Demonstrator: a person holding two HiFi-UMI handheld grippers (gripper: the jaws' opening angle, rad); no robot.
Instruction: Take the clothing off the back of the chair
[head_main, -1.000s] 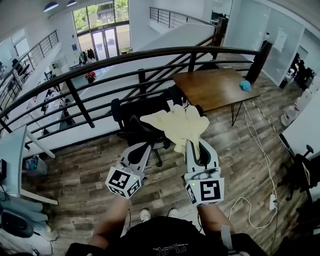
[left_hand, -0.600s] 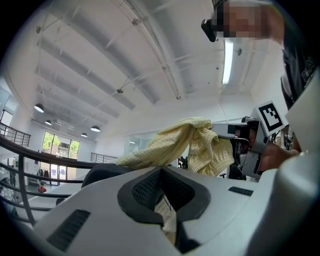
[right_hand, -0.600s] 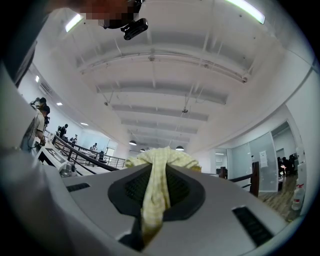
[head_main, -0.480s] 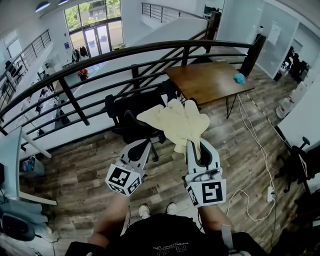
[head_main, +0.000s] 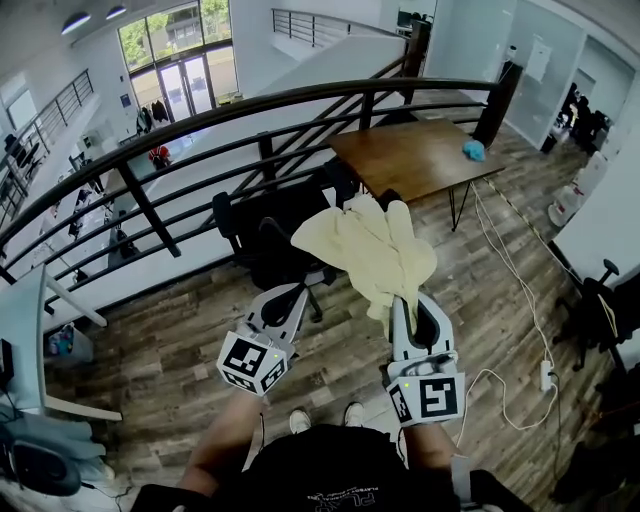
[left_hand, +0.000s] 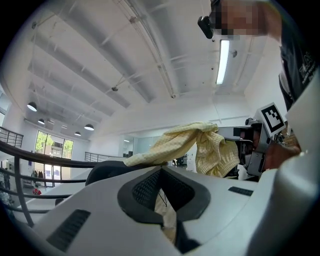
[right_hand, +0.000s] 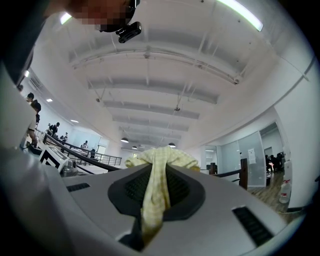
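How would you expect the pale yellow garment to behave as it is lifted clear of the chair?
Probably floppy: the garment drapes in folds from the right gripper, bunched thin between its fingers. Likely light, since one pinch carries it. It may drag or snag, as its far corner seems to reach the chair.

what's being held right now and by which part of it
The right gripper is shut on the pale yellow garment, pinching a bunched bit of its lower edge. The left gripper seems to hold nothing.
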